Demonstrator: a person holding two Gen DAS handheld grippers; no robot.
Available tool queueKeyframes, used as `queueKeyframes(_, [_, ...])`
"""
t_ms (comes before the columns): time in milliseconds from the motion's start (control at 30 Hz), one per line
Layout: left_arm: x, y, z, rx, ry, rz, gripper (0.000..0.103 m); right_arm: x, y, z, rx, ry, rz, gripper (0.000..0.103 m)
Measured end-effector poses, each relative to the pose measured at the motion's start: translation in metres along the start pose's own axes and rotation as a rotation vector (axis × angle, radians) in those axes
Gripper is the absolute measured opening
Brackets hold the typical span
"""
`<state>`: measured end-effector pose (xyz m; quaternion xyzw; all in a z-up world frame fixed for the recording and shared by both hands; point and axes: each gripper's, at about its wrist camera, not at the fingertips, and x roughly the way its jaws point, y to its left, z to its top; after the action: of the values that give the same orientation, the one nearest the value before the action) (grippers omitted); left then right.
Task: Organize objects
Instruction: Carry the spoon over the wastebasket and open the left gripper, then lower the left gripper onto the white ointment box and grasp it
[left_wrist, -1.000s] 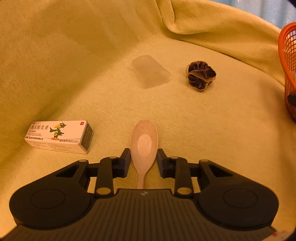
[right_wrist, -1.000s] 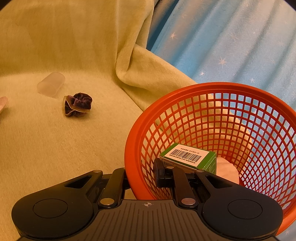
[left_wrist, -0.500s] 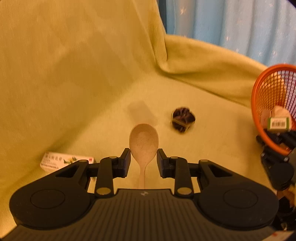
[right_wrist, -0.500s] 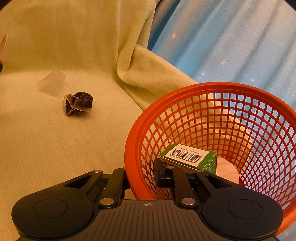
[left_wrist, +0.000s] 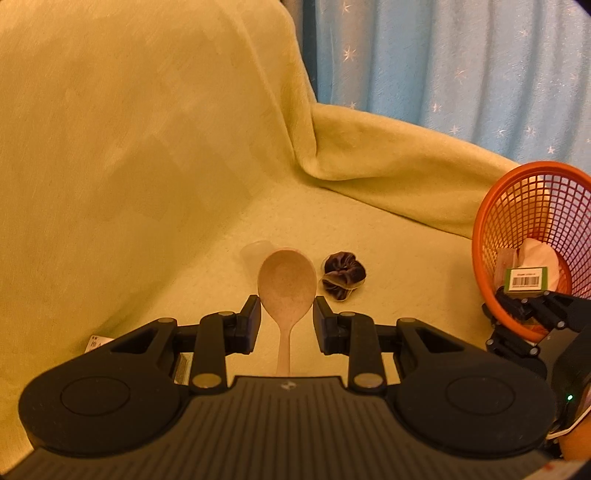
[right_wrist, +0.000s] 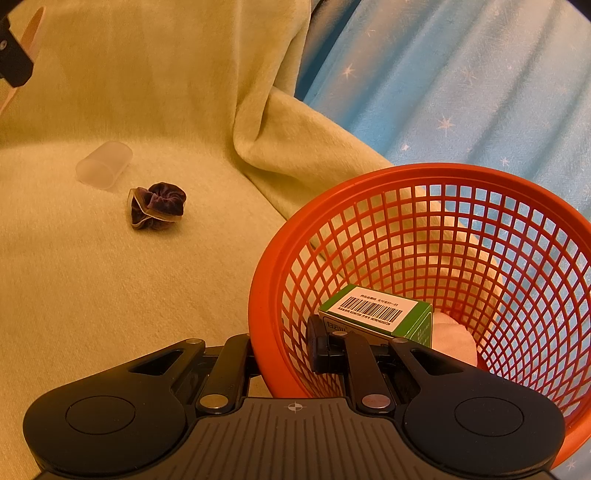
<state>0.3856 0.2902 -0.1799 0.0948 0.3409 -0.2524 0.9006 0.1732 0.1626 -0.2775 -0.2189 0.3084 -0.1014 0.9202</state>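
Observation:
My left gripper (left_wrist: 287, 321) is shut on a pale pink spoon (left_wrist: 287, 284) and holds it in the air above the yellow blanket (left_wrist: 147, 184). My right gripper (right_wrist: 282, 343) is shut on the rim of the orange mesh basket (right_wrist: 369, 184), one finger outside and one inside. In the basket lie a green box with a barcode (right_wrist: 376, 314) and a white wad (right_wrist: 452, 341). The basket also shows in the left wrist view (left_wrist: 532, 177). A dark purple scrunchie (right_wrist: 157, 205) and a clear plastic cap (right_wrist: 105, 164) lie on the blanket.
A white medicine box (left_wrist: 96, 341) peeks out behind my left gripper's left finger. A blue star-patterned curtain (right_wrist: 461, 81) hangs behind the blanket-covered seat. The blanket rises into a backrest and a fold (left_wrist: 369, 158) at the back.
My left gripper has lifted the spoon off the blanket and risen, turning right so the basket comes into view. My right gripper and the basket have not moved.

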Motion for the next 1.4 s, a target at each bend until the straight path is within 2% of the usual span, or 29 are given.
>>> queueKeyframes(233, [-0.007, -0.014, 0.013, 0.012, -0.022, -0.036, 0.025, 0.0, 0.001, 0.0, 0.0, 0.0, 0.0, 0.01])
queueKeyframes(367, [-0.012, -0.025, 0.024, 0.012, -0.038, -0.079, 0.025, 0.0, 0.001, 0.0, -0.001, 0.0, 0.0, 0.01])
queueKeyframes(567, [-0.022, -0.055, 0.049, 0.062, -0.072, -0.151, 0.025, 0.0, 0.001, 0.0, 0.0, 0.0, 0.0, 0.01])
queueKeyframes(867, [-0.036, -0.138, 0.093, 0.163, -0.153, -0.358, 0.025, 0.0, 0.002, 0.0, 0.002, -0.001, 0.0, 0.01])
queueKeyframes(1000, [-0.031, -0.175, 0.106, 0.168, -0.184, -0.469, 0.026, -0.001, 0.002, 0.001, 0.001, -0.002, 0.001, 0.01])
queueKeyframes(1033, [-0.028, -0.183, 0.107, 0.165, -0.19, -0.489, 0.037, -0.001, 0.002, 0.001, 0.002, -0.002, 0.0, 0.01])
queueKeyframes(1067, [-0.025, -0.19, 0.108, 0.166, -0.181, -0.499, 0.042, -0.001, 0.002, 0.001, 0.003, -0.002, 0.001, 0.01])
queueKeyframes(1233, [-0.019, -0.188, 0.101, 0.18, -0.169, -0.469, 0.043, 0.0, 0.002, 0.002, 0.008, -0.004, 0.002, 0.01])
queueKeyframes(1400, [-0.01, -0.144, 0.089, 0.125, -0.138, -0.349, 0.043, 0.001, 0.003, 0.002, 0.004, -0.003, 0.001, 0.01])
